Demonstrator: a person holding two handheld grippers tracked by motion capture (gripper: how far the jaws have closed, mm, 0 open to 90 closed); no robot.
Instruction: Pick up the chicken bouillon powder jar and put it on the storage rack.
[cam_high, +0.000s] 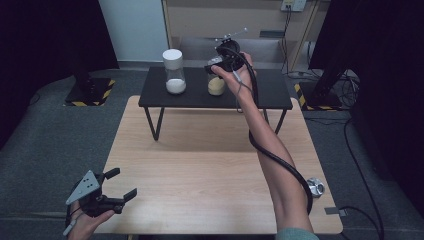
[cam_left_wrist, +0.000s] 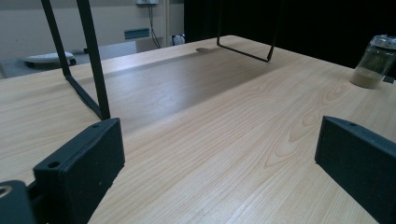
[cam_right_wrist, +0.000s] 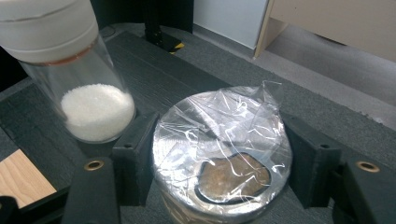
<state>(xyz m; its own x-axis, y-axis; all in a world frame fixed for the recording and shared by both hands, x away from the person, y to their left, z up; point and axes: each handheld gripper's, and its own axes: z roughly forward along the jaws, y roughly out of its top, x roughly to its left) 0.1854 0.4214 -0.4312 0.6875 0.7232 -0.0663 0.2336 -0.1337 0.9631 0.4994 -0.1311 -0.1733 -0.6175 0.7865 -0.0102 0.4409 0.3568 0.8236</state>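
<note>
My right gripper (cam_right_wrist: 219, 163) pinches the jar (cam_right_wrist: 222, 158) on the far black shelf (cam_high: 270, 90): glass, film-covered mouth, tan powder inside. My left gripper (cam_high: 122, 185) is spread, near left.

My hand (cam_high: 235, 75) hides the top of the jar (cam_high: 216, 86), and I can't read what's inside.

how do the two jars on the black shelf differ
The left jar has a white screw lid; the right jar is covered with clear wrap over its mouth. The left jar holds white grains, the right jar a beige powder. The left jar stands free; the right tool is shut on the right jar's top. Both are clear glass, partly filled, on the black shelf.
</note>
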